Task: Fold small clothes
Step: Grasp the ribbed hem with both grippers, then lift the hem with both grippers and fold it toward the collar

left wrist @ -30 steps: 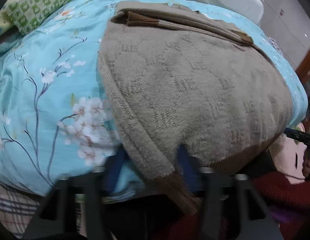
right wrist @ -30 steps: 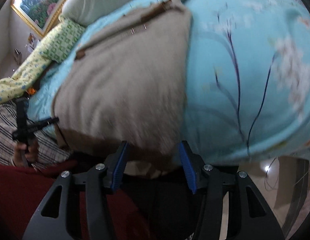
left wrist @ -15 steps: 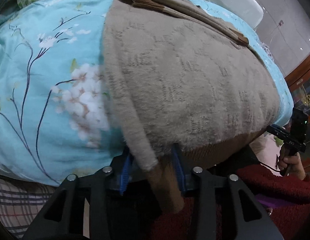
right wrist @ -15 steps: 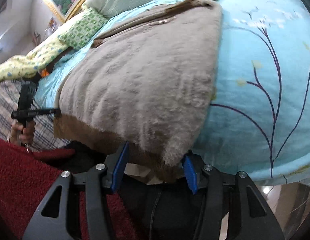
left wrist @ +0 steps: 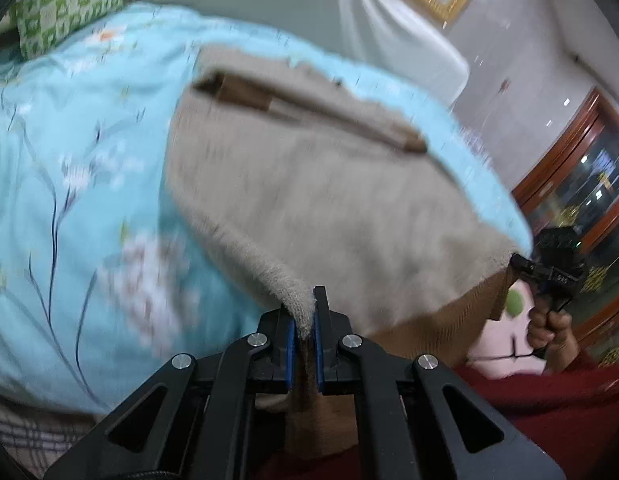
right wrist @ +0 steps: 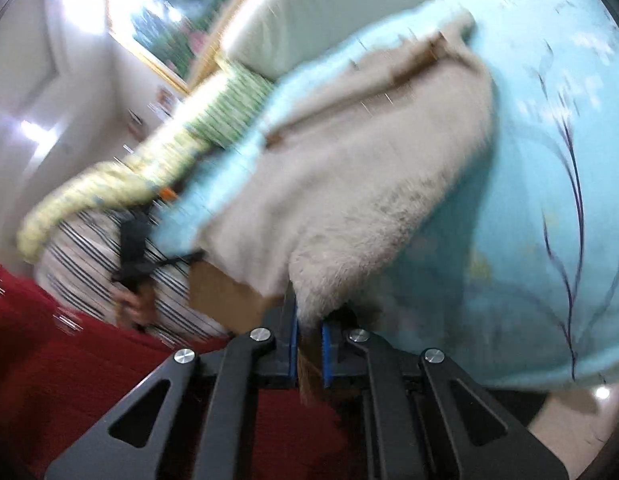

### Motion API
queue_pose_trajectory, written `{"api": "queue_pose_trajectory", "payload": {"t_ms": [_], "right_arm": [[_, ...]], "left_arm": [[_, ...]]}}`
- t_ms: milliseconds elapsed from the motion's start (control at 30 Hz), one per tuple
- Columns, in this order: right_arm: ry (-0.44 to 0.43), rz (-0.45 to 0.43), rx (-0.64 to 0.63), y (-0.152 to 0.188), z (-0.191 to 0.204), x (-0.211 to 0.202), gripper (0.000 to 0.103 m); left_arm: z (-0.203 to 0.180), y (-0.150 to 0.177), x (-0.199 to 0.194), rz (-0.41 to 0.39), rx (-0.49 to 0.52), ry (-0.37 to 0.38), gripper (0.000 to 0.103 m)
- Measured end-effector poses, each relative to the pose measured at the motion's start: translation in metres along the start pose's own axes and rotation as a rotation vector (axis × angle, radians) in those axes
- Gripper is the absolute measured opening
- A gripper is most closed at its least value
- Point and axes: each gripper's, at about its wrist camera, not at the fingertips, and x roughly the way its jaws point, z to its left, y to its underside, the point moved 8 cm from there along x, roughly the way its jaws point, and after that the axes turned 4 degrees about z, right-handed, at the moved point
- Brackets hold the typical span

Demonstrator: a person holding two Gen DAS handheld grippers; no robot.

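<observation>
Both grippers, left [left wrist: 303, 320] and right [right wrist: 309, 320], clamp their jaws on the beige sweater's [left wrist: 329, 200] hem corners at the bed's [left wrist: 69, 200] near edge; only the right view shows striped bedding [right wrist: 81, 276].

Right gripper [right wrist: 309, 332] pinched tight on the near corner of a fuzzy beige sweater [right wrist: 373, 184]. Sweater spread over a light blue bedspread [right wrist: 549, 160] with dark branch drawings. Far left, left gripper [right wrist: 181, 258] at the sweater's other brown corner. Green checked pillow [right wrist: 225, 108] behind. All blurry.
</observation>
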Motion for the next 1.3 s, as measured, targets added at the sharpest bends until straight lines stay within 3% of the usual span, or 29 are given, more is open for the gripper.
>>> {"api": "queue_pose_trajectory", "payload": {"t_ms": [167,300,567,700,900,1033,1200,1300], "right_arm": [[-0.094,-0.120,-0.008,-0.053,0.015,-0.016,0.010],[-0.138,-0.217,0.013,-0.102,0.011,-0.020,0.010],[-0.070,-0.322,0.056,-0.203,-0.026,0.001,0.010],[-0.004,-0.313,0.091,-0.241,-0.051,0.019,0.010],[0.114,-0.287,0.202,-0.281,-0.111,0.046,0.010],[0.153,-0.274,0.267,-0.292,-0.147,0.060,0.010],[0.303,-0.194,0.359,-0.290,-0.192,0.085,0.011],[0.341,-0.160,0.377,-0.286,-0.200,0.090,0.012]], "left_arm": [[-0.001,-0.055,-0.019,-0.133,-0.028,0.065,0.005],[0.005,-0.122,-0.022,-0.251,-0.067,0.109,0.005],[0.027,-0.228,0.002,-0.333,-0.091,0.106,0.005],[0.048,-0.267,0.040,-0.306,-0.120,0.081,0.005],[0.085,-0.296,0.095,-0.260,-0.200,0.046,0.005],[0.107,-0.307,0.120,-0.242,-0.231,0.018,0.005],[0.128,-0.303,0.165,-0.151,-0.233,-0.109,0.008],[0.132,-0.297,0.171,-0.128,-0.239,-0.115,0.010]]}}
